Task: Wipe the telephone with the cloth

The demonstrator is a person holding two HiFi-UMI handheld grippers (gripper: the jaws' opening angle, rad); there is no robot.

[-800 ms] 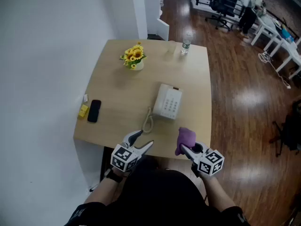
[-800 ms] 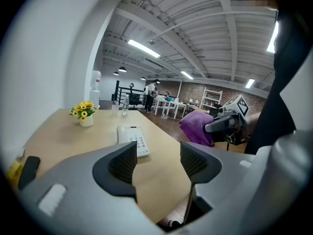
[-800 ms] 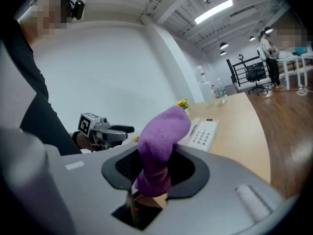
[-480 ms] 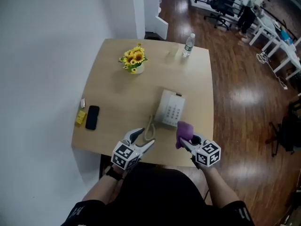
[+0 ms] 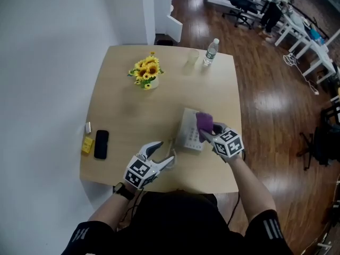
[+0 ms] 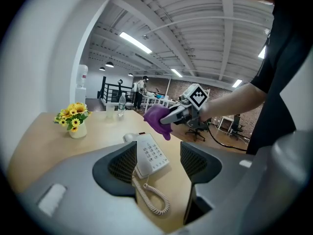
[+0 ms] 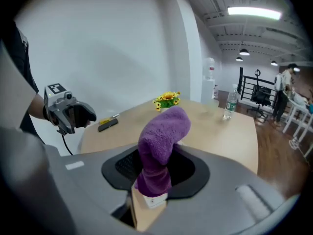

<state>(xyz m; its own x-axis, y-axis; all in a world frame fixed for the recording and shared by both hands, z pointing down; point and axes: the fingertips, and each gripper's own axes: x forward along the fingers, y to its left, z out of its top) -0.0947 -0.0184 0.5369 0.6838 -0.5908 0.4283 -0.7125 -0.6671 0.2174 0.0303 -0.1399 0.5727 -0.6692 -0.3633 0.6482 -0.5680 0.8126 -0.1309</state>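
Note:
A white telephone (image 5: 190, 129) with a curly cord (image 6: 149, 199) lies on the wooden table (image 5: 127, 110). My right gripper (image 5: 208, 132) is shut on a purple cloth (image 5: 204, 121) and holds it over the telephone's right side. In the right gripper view the purple cloth (image 7: 160, 146) stands up between the jaws and hides the telephone. My left gripper (image 5: 161, 154) is open near the table's front edge, just left of the cord. In the left gripper view the telephone (image 6: 148, 154) lies ahead of the open jaws, with the cloth (image 6: 157, 120) above it.
A vase of yellow flowers (image 5: 145, 72) stands at the back left. A water bottle (image 5: 211, 51) and a clear glass (image 5: 191, 57) stand at the far edge. A black phone (image 5: 101, 144) and a yellow item (image 5: 86, 145) lie at the left edge.
My right gripper has carried the purple cloth forward from the table's front edge to over the telephone. The left gripper has stayed near the cord.

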